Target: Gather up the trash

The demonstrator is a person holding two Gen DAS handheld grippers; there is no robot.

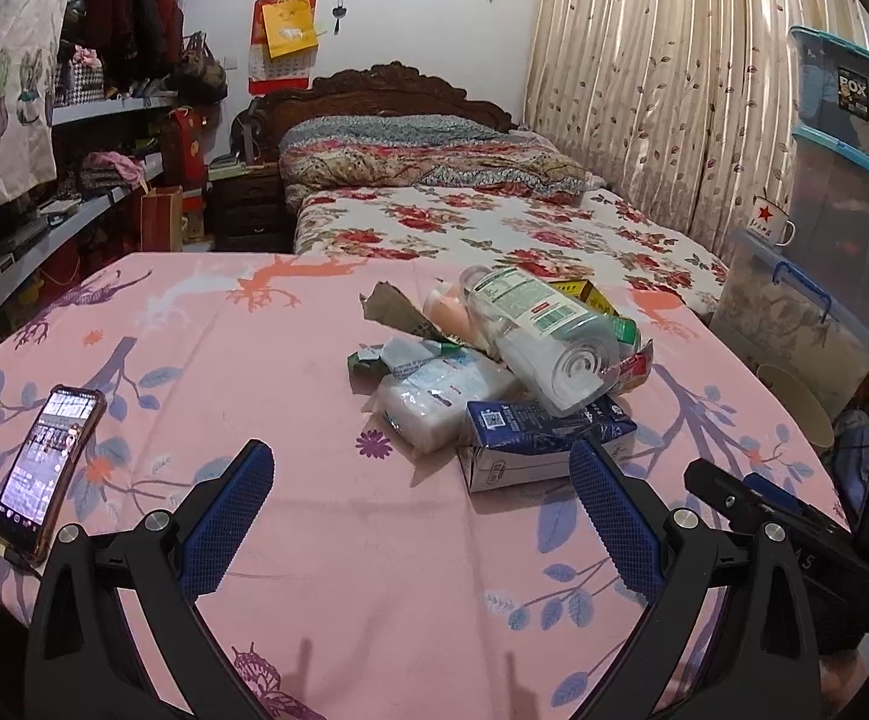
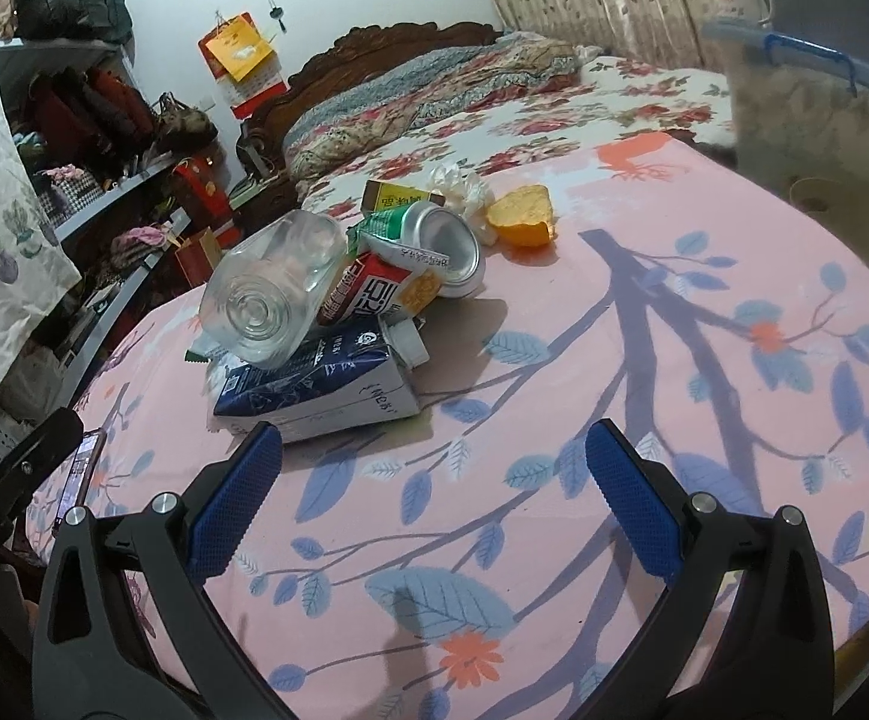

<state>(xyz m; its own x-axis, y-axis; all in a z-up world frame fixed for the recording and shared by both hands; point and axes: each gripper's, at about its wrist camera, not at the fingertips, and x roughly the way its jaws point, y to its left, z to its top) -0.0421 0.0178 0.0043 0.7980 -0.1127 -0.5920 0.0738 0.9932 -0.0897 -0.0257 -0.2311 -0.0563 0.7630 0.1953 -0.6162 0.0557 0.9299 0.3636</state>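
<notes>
A heap of trash lies on the pink tablecloth (image 1: 290, 372). A clear plastic bottle (image 1: 539, 333) lies on top, also in the right wrist view (image 2: 266, 306). Under it is a crushed dark blue carton (image 1: 530, 441), (image 2: 326, 384). A white plastic pack (image 1: 434, 396), a silver can (image 2: 449, 249), a red and white wrapper (image 2: 368, 294), a yellow box (image 2: 401, 198) and an orange peel (image 2: 524, 216) lie around them. My left gripper (image 1: 422, 459) is open and empty, just short of the heap. My right gripper (image 2: 437, 438) is open and empty, near the carton's right side.
A phone (image 1: 47, 468) lies at the table's left edge. A tan paper cup (image 1: 794, 405) stands off the table's right edge beside stacked plastic boxes (image 1: 842, 210). A bed (image 1: 494, 228) stands behind the table, shelves (image 1: 62, 204) to the left.
</notes>
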